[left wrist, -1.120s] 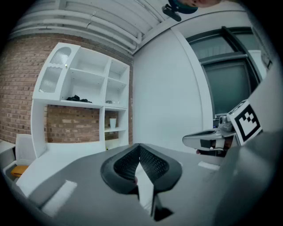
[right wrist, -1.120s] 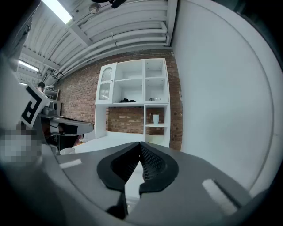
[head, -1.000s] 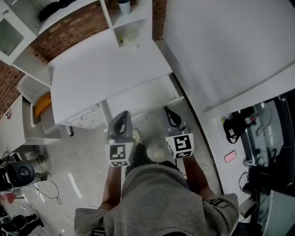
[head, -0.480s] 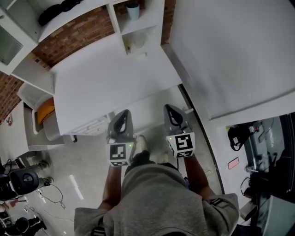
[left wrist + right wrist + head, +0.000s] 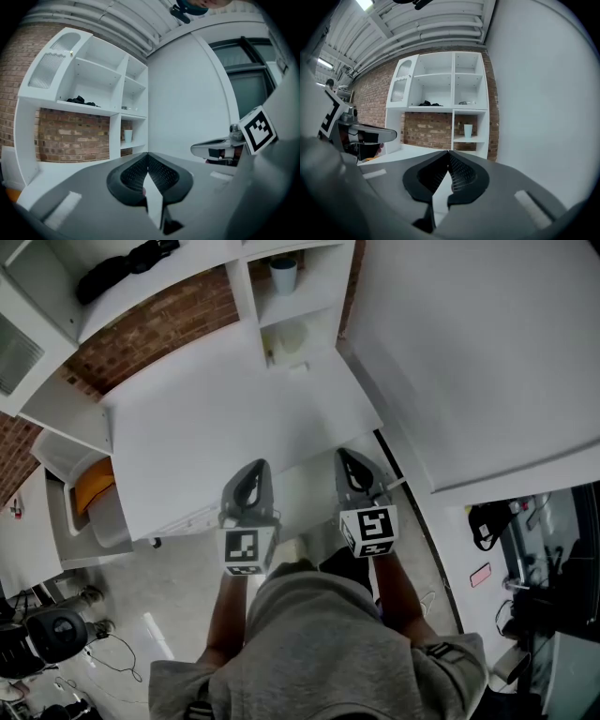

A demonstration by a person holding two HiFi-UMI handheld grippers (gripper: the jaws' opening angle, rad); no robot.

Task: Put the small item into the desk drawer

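The person has stepped closer to the white worktop [image 5: 216,427] since 1 second ago. Back then, both grippers hung over the floor in front of it. Now the left gripper [image 5: 253,466] shows with its tip over the worktop's front edge. The right gripper [image 5: 345,455] has its tip just at that edge.

The 2 grippers are side by side, a little apart, and both point at the worktop. Each has a marker cube [image 5: 247,550] at its back end, near the person's grey top [image 5: 309,652].

In the left gripper view the fingers [image 5: 161,174] are clenched tip to tip, and nothing is between them. In the right gripper view the fingers [image 5: 461,174] are clenched the same way, and they hold nothing too.

A small thing [image 5: 272,356] lies at the back of the worktop, at the foot of the white shelf [image 5: 246,287]. It is too small to tell what it is. It is well apart from both grippers. The drawers [image 5: 183,519] sit under the worktop's front edge, to the left of the left gripper.

A cup [image 5: 283,275] stands on the shelf. A black thing [image 5: 127,263] lies on a shelf board further left, above the brick wall [image 5: 159,324].
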